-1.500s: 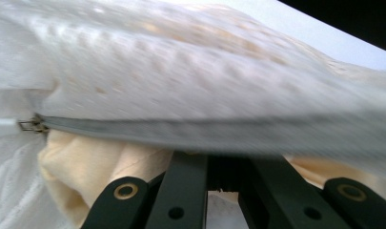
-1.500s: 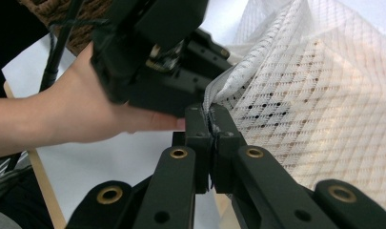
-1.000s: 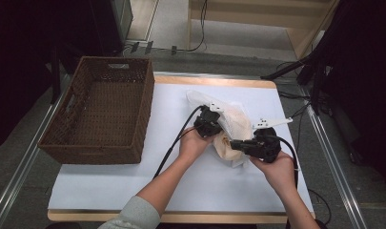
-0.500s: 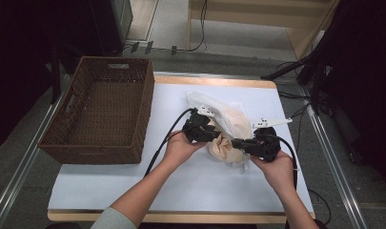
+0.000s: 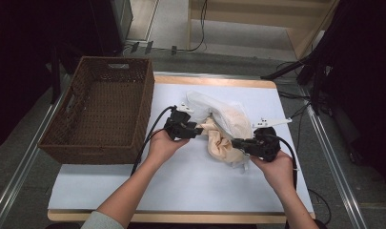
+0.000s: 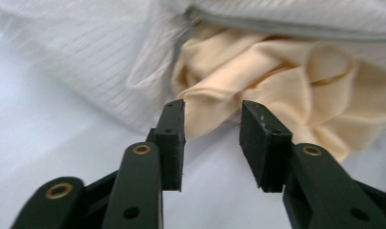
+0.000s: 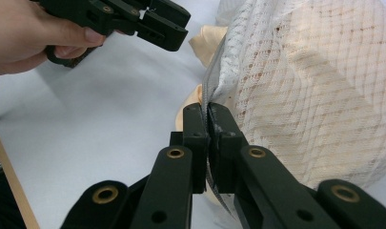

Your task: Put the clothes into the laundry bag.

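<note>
On the table (image 5: 109, 191), beside the basket (image 5: 100, 112), the right gripper (image 7: 208, 117) clamps the mesh bag (image 7: 314, 86) at its rim. The left gripper (image 6: 212, 125), jaws apart, faces the peach cloth (image 6: 276, 86) spilling from the opening. It should close on a thick fold only, clear of the mesh, while the right holds firm.

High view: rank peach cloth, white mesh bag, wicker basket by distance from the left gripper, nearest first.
From the left gripper:
1. Peach cloth – right at the open jaws, spilling from the bag mouth at table centre.
2. White mesh bag – just beyond the cloth, toward the table's far right; the right gripper clamps its edge.
3. Wicker basket – farthest, at the table's left edge.
</note>
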